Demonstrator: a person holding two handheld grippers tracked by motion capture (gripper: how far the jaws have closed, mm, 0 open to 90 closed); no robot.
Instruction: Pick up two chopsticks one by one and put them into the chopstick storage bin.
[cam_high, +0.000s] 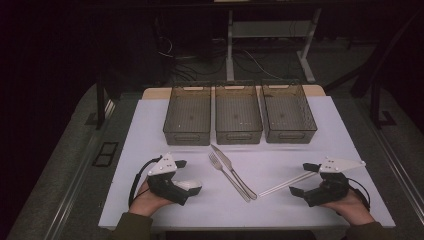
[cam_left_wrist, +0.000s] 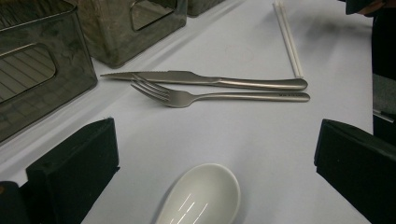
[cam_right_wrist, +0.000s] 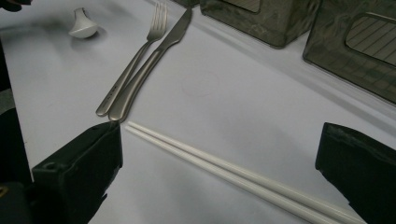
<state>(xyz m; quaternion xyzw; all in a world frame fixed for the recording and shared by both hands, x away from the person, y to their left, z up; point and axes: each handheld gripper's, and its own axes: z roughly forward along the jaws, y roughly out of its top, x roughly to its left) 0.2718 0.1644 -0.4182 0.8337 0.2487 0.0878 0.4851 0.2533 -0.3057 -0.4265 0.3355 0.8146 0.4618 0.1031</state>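
Left gripper view: we are holding wide-open, empty jaws around the white spoon (cam_left_wrist: 201, 196); right gripper (cam_high: 306, 178), equally open, is straddling the chopsticks (cam_right_wrist: 233, 175). We should be lowering squarely before closing.

White ceramic spoon (cam_left_wrist: 201, 196) flat on table, bowl up; white chopsticks (cam_right_wrist: 233, 175) paired, side by side
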